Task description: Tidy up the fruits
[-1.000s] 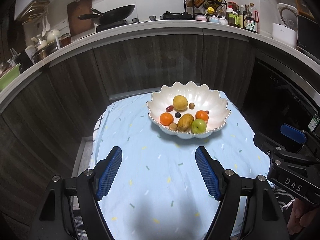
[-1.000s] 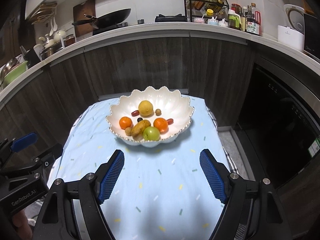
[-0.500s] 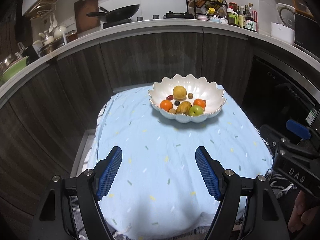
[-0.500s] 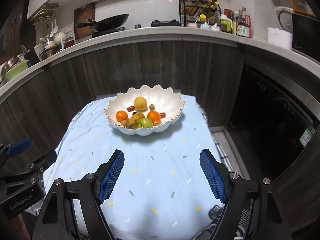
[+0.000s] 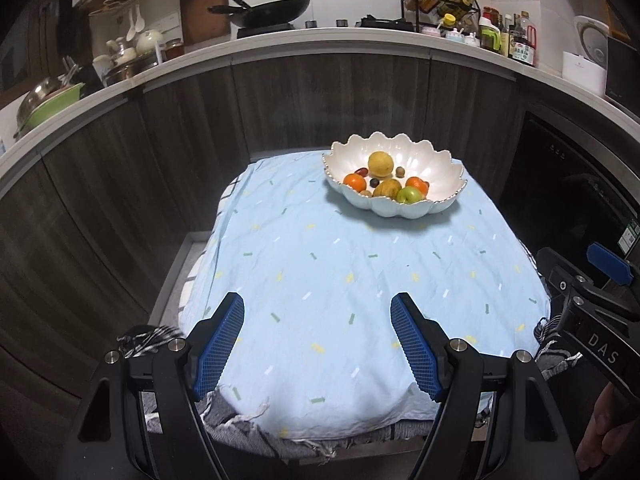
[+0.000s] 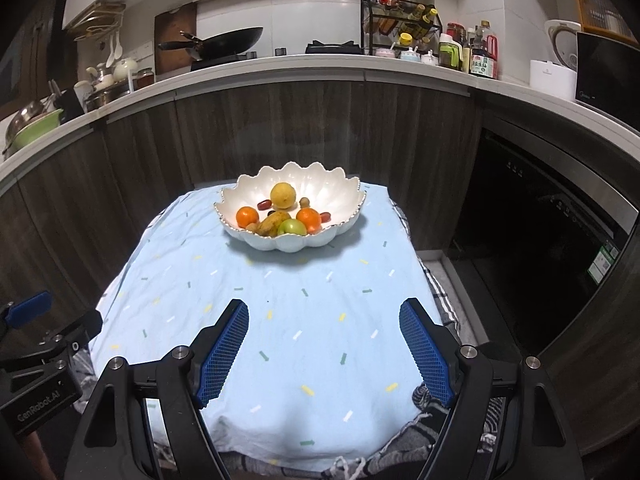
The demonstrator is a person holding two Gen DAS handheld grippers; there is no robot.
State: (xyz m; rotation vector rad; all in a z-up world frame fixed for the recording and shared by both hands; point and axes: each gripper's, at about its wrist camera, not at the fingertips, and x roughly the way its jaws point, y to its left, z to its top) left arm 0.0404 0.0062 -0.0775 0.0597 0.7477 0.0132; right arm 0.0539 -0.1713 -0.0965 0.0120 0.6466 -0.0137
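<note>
On the counter's far end sits the bowl [image 6: 288, 240] of fruit [image 6: 283, 195] (round, smooth, apt to roll; best pinched across the middle), while each hand-held gripper, left [image 5: 316, 344] and right [image 6: 324, 350], stands wide and empty.

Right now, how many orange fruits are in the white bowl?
2. One orange fruit lies at the left of the scalloped white bowl; the other orange fruit lies right of centre, behind the green apple. More may be hidden behind the near rim.
</note>
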